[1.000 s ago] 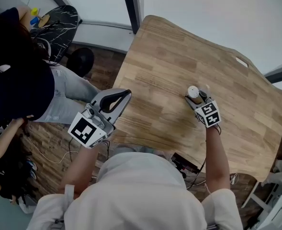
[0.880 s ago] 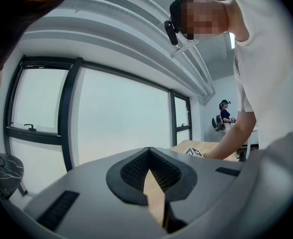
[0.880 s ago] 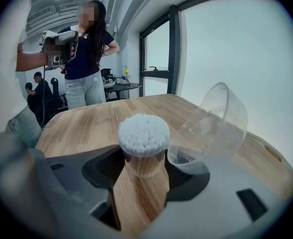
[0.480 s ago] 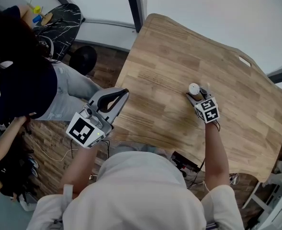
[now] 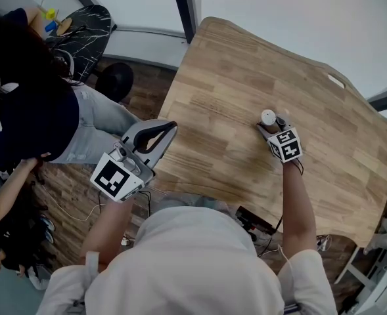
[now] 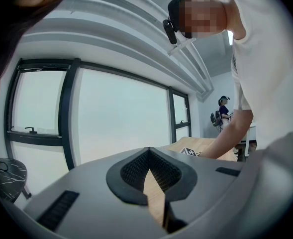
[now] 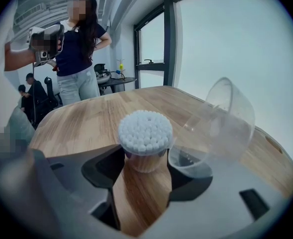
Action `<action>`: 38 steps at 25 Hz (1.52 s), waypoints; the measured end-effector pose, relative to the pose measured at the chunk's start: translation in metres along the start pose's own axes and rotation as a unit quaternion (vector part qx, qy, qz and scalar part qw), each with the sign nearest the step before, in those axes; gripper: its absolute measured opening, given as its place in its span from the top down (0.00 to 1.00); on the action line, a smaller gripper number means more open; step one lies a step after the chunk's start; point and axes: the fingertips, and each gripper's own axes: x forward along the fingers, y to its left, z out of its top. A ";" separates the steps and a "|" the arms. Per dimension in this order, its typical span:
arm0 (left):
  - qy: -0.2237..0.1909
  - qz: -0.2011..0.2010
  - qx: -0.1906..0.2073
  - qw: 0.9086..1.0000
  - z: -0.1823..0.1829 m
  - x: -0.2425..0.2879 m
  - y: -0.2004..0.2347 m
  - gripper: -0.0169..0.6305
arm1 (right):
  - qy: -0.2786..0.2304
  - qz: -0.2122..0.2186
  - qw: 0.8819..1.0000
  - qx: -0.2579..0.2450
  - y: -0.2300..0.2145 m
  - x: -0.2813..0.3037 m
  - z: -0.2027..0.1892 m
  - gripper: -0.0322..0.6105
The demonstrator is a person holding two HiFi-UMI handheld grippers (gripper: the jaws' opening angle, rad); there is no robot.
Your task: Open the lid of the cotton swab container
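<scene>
Swabs (image 7: 145, 131) are showing their white tips at the open top of the cotton swab container (image 7: 144, 164), which is standing upright on the desk (image 5: 226, 77), towards its right half. The right gripper (image 7: 145, 156) is reaching in from the near side and closing on the container's body, with both pads appearing to press its sides. The clear lid (image 7: 226, 118) is off the top and is tilting to the right, lying over that gripper's right jaw; whether it is hinged to the container cannot be made out. The left gripper (image 5: 170, 125) is hanging in the air past the desk's left edge, well apart from the container, with its jaws meeting at the tips and nothing between them. A person (image 5: 29, 110) in a dark top is standing on the floor beyond it.
</scene>
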 end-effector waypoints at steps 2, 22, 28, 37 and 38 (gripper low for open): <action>-0.001 -0.001 0.000 1.000 0.001 0.000 -0.001 0.95 | -0.002 -0.002 1.000 0.005 -0.001 -0.002 0.000 0.55; -0.017 -0.014 -0.004 1.000 0.003 0.008 -0.012 0.95 | -0.046 -0.022 0.995 0.082 0.018 -0.066 -0.005 0.60; -0.023 -0.023 -0.007 0.999 0.005 0.013 -0.019 0.95 | -0.104 -0.046 0.991 0.070 0.024 -0.095 0.025 0.88; -0.035 -0.046 -0.019 0.998 0.013 0.025 -0.030 0.95 | -0.192 -0.082 0.977 0.055 0.032 -0.159 0.075 0.92; -0.036 -0.047 -0.019 0.998 0.014 0.026 -0.031 0.95 | -0.202 -0.085 0.974 0.055 0.033 -0.167 0.080 0.92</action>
